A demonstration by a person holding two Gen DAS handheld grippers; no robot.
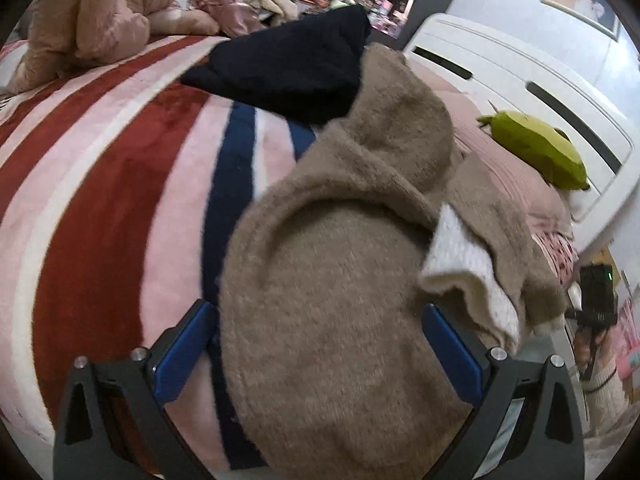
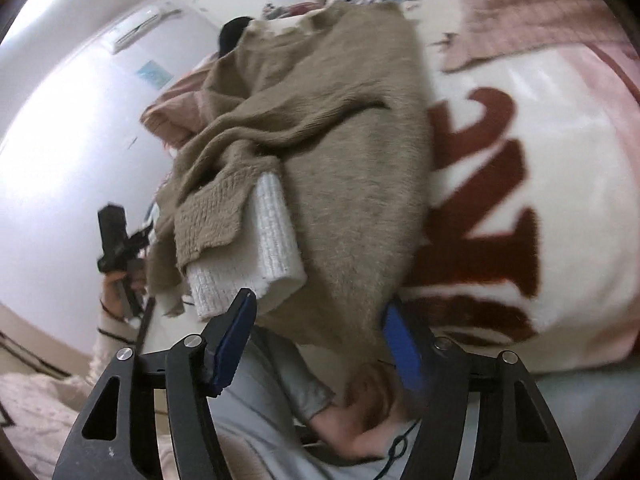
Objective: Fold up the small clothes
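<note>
1. Blue pads of my left hand-held gripper (image 1: 320, 344) stood wide apart around the brown sweater (image 1: 340, 280).
2. Likewise my right hand-held gripper (image 2: 320, 332) stood spread, straddling its hem.
3. It lay rumpled on the striped blanket (image 1: 100, 200) covering the bed, white cuff (image 2: 260, 248) showing.

Taupe sweater (image 1: 340, 300) with white cuff (image 2: 260, 248) on a red, pink, white and navy striped blanket (image 1: 100, 200).
</note>
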